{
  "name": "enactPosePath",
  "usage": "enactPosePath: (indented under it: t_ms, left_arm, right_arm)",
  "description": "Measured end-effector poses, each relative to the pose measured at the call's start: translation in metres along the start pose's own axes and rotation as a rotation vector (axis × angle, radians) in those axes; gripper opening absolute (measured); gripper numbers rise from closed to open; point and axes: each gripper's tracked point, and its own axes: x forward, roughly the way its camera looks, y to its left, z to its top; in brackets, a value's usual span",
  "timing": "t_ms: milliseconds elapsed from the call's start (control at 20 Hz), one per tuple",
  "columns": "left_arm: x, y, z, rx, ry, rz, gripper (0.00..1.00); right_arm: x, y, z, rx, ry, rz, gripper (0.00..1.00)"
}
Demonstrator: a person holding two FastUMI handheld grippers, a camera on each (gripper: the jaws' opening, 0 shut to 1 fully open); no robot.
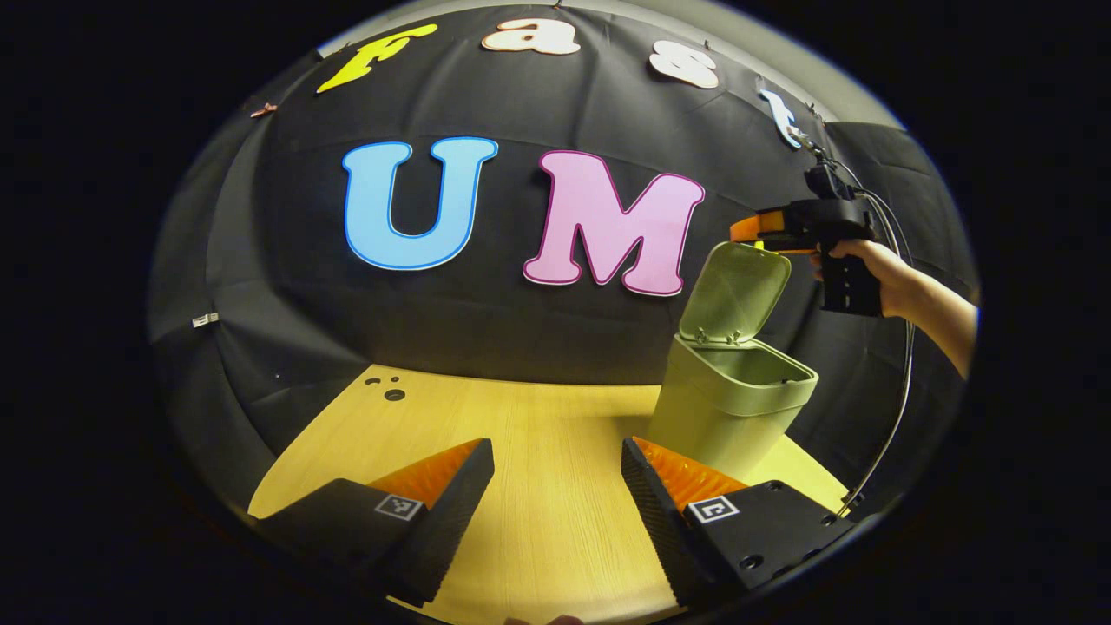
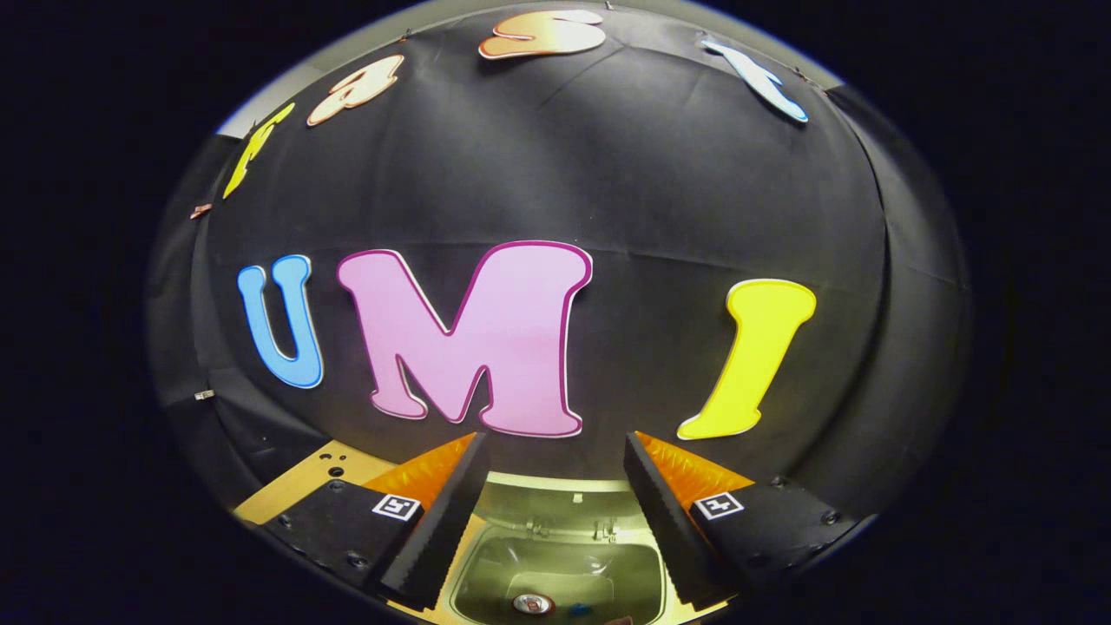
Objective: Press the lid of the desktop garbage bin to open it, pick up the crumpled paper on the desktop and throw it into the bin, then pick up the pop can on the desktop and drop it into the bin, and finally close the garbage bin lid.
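**Bin open, both grippers empty**

Left gripper view: the left gripper hung low over the table, jaws spread wide, gripping nothing. Just right of it the bin stood upright on the table with its lid tipped up and back. Above the lid, the right gripper was held by a hand, well clear of the rim.

Right gripper view: the right gripper looked down over the bin, jaws wide apart and empty. Inside the bin lay the can, its top facing up. The paper could not be made out.
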Motion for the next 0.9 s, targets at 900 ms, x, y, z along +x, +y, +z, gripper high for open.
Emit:
enactPosePath:
  t_ms: [900]
  left_arm:
    - [0.002,-0.018,-0.016,0.009,0.051,-0.036,0.95]
  right_arm:
    - [-0.059,0.009,-0.134,-0.005,0.176,0.003,0.98]
